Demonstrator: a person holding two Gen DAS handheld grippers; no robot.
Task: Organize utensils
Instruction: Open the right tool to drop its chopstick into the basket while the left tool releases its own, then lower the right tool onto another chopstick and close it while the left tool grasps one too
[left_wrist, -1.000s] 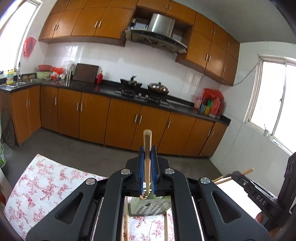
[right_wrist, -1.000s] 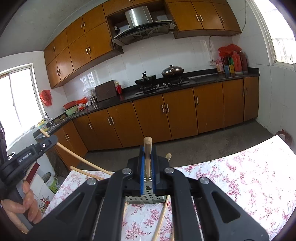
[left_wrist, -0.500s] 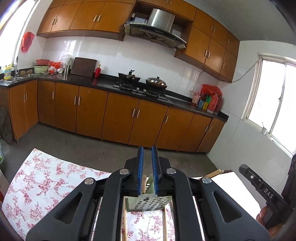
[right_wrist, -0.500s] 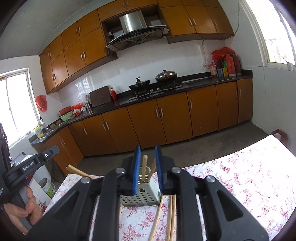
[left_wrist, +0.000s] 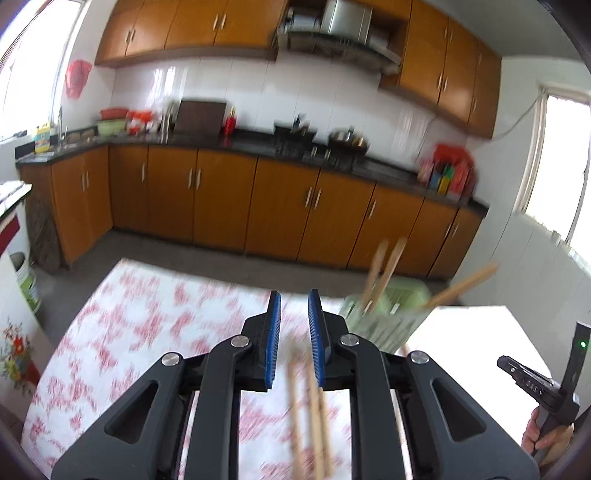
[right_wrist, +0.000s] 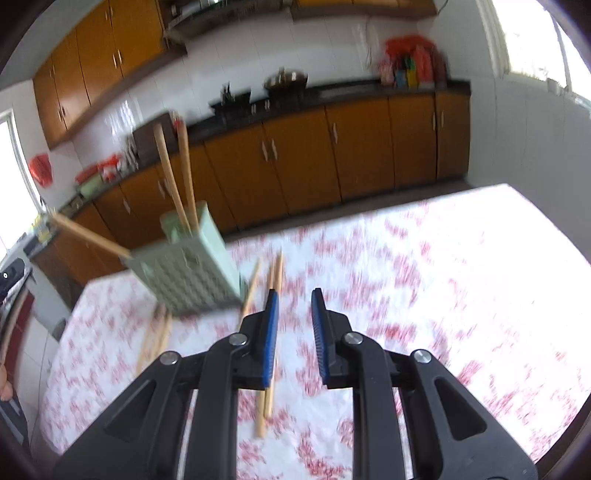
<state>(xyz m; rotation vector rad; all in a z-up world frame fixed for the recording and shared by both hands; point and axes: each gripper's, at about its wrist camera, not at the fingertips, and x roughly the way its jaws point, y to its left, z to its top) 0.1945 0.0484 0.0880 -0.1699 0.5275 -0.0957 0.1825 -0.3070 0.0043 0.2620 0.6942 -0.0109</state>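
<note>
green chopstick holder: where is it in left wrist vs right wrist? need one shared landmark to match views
Left wrist: green chopstick holder sits right of centre, just beyond the left gripper, chopsticks sticking up from it.
Right wrist: holder sits left of centre, up-left of the right gripper.
Shared landmark: the stove on the dark counter.

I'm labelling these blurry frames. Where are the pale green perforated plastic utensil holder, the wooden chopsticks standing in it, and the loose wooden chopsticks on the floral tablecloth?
Pale green perforated plastic utensil holder (right_wrist: 192, 273): right wrist view, perforated front wall.
Wooden chopsticks standing in it (right_wrist: 170, 181): right wrist view, mid-shaft.
Loose wooden chopsticks (right_wrist: 275, 277): right wrist view, upper shafts, on the tablecloth.
</note>
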